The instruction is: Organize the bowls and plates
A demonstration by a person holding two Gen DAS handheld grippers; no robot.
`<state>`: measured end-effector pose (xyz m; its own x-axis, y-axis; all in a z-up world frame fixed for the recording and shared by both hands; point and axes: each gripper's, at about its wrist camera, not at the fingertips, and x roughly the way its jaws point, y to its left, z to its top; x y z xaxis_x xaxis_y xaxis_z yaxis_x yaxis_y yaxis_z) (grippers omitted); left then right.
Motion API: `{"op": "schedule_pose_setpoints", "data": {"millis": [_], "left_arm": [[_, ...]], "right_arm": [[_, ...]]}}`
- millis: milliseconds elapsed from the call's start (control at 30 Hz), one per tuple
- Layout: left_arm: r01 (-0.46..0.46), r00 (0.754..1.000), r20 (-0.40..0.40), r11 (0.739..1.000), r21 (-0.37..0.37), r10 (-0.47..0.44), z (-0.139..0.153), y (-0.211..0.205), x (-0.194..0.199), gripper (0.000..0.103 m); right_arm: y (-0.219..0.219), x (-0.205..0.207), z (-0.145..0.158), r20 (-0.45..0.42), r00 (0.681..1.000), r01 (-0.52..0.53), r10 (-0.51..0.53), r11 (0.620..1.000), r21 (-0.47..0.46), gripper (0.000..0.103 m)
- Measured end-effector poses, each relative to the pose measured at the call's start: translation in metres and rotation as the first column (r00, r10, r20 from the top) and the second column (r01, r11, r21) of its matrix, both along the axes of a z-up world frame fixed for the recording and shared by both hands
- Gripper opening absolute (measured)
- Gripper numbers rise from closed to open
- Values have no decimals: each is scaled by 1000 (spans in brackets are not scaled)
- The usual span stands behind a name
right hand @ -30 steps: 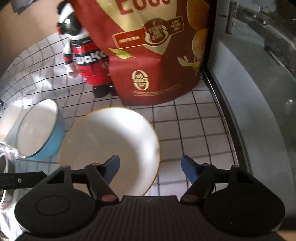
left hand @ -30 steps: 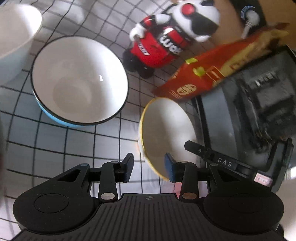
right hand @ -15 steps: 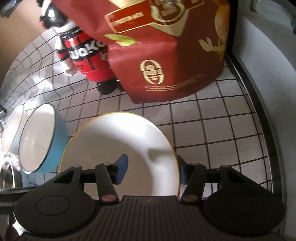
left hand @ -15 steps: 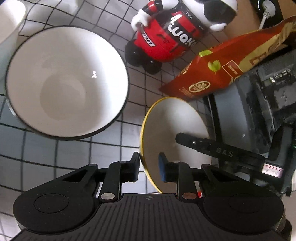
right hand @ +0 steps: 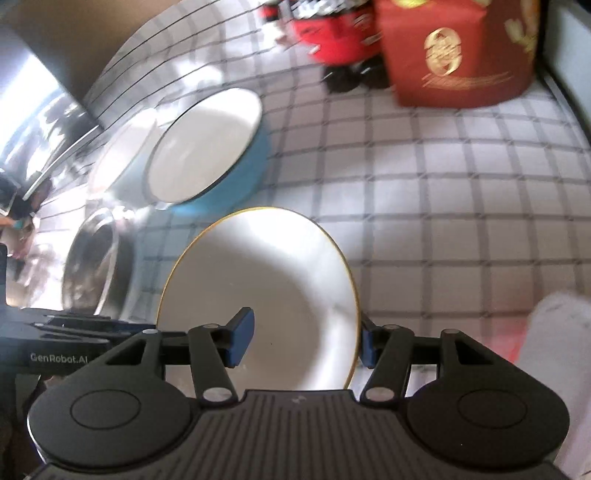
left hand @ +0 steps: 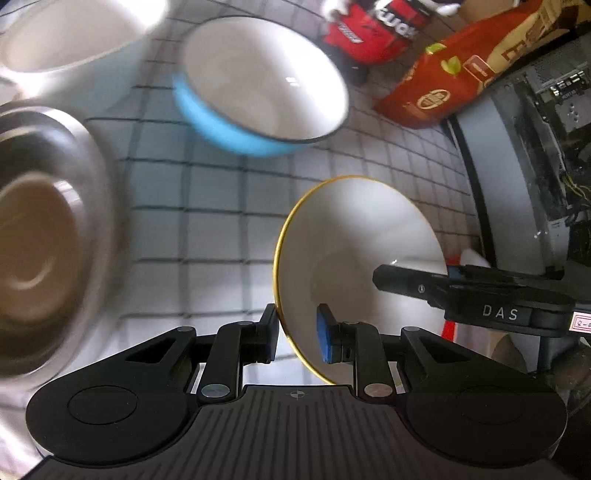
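A white bowl with a yellow rim [left hand: 354, 236] [right hand: 266, 280] is held up above the checked cloth [left hand: 207, 229]. My left gripper [left hand: 295, 332] is shut on its left rim, one finger inside and one outside. My right gripper [right hand: 301, 341] straddles its right rim, left finger inside, right finger at the outer edge; whether it presses I cannot tell. It also shows in the left wrist view [left hand: 461, 291]. A blue bowl with a white inside [left hand: 266, 85] [right hand: 207, 147] stands farther back. A steel bowl [left hand: 40, 236] [right hand: 92, 262] is at the left.
A pale bowl [left hand: 70, 40] stands at the far left, behind the blue one. A red and white toy figure [left hand: 373, 33] and a red snack bag [left hand: 461, 70] [right hand: 458, 51] stand at the back. A dark grey appliance [left hand: 517, 147] borders the cloth on the right.
Both grippers have closed in on the yellow-rimmed bowl and lifted it back from the snack bag. The views have swung left, so the steel bowl is now in sight.
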<state>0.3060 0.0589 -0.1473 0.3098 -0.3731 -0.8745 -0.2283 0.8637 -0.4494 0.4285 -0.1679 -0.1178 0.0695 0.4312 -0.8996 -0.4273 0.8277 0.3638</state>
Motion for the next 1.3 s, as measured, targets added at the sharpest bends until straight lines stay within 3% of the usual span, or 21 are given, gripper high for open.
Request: {"op": "schedule_pose_setpoints", "data": {"millis": [167,567,667,733,833,933,1000,1067,1133,1233,1300], "left_arm": [[-8,1000,-1,998,68,8,8,17,-19,25],[-26,1000,6,999,35,26,7,26,-26,25],[2,1000,13,1000,31,-3,20,34,-26,26],[11,998,69,1000,22,-13,40,44,-21,26],[16,982,186,1000,23,-20,81,60,0,26],[-11,958,288,1000,18,6,119,73,27,26],[-38,952,306,999,14,32,128,82,48,27],[-98,962,262,994,41,84,120,89,67,27],[-134,971,207,990,53,120,100,92,79,27],[-156,979,144,985,74,145,70,94,90,27],[-160,981,125,983,91,148,56,95,93,27]], "right_arm": [[26,-25,-7,-40,998,-55,56,998,32,60],[34,-37,-8,-24,999,-45,46,998,38,64],[34,-33,8,67,997,-28,28,1000,-2,64],[32,-26,34,151,988,-20,20,1000,-6,67],[39,-13,86,315,949,-20,23,1000,-10,72],[59,2,150,524,851,-28,34,999,-20,77],[70,14,186,619,785,-22,3,999,24,87],[77,27,201,655,755,-13,-38,997,73,100],[87,42,188,639,769,-5,-26,999,47,101],[97,64,136,500,866,21,4,999,-45,97],[95,76,101,408,913,28,5,997,-75,90]]}}
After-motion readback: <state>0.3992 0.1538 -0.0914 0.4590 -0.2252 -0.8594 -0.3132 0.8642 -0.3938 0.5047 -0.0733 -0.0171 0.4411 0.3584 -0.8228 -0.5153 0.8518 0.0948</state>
